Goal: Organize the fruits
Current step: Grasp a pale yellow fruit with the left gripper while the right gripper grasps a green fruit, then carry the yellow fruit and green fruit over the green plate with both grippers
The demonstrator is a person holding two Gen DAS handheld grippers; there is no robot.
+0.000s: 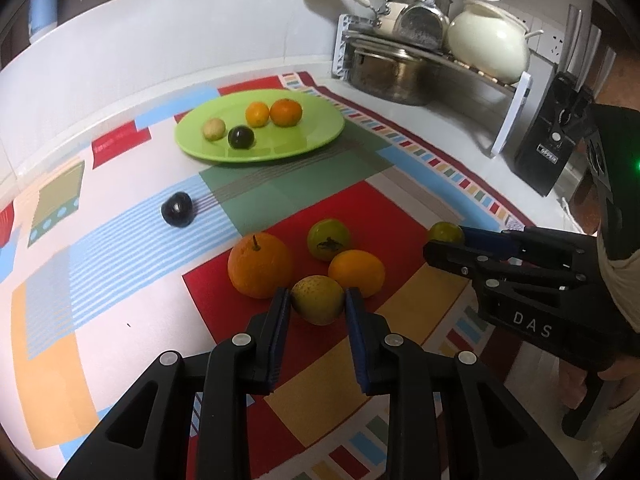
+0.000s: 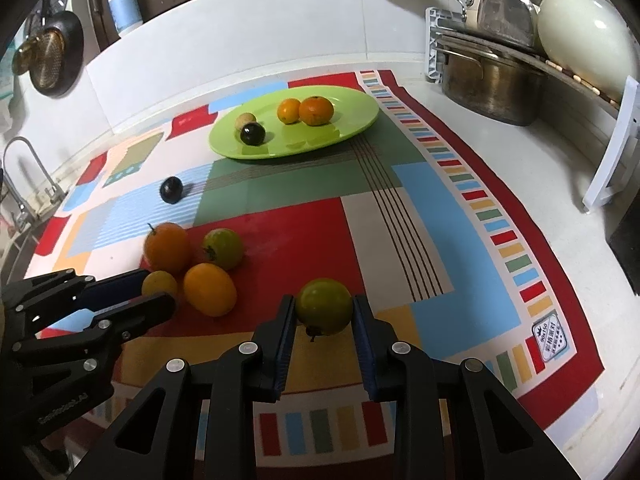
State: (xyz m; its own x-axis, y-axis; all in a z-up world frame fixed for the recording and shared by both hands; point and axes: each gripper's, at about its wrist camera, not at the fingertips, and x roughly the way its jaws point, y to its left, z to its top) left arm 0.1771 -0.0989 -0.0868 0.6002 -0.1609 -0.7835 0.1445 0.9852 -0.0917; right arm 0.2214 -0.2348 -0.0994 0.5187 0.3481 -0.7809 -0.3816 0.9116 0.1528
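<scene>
Plate [image 1: 320,136]: twelve o'clock, four fruits in already.
Tabletop: big orange [image 1: 260,266], green persimmon [image 1: 328,239], small orange [image 1: 357,273], plum [image 1: 178,209] left.
Left tongs [image 1: 318,300]: I'm clamping the yellow pear [image 1: 317,300].
Right tongs [image 2: 324,308]: clamped on a green fruit [image 2: 324,306].

Left gripper [image 1: 318,300]: matte black plastic, angular linkage arms w/ triangular cut-outs, round silver pivot screws at each joint, ribbed dark-blue pads [image 1: 280,334] on inner faces of both fingers. Right gripper [image 2: 324,308]: same build, black arms, silver screws, blue ribbed pads [image 2: 366,344]. Seen side-on from left cam, its body carries white "DAS" lettering, small silver bolts along the bars, a pistol-style black handle below. A green light glows on black housing behind it. Small white lettering on left gripper's side, too blurred to read. Beige sleeve [image 1: 618,280] at the person's right arm.
</scene>
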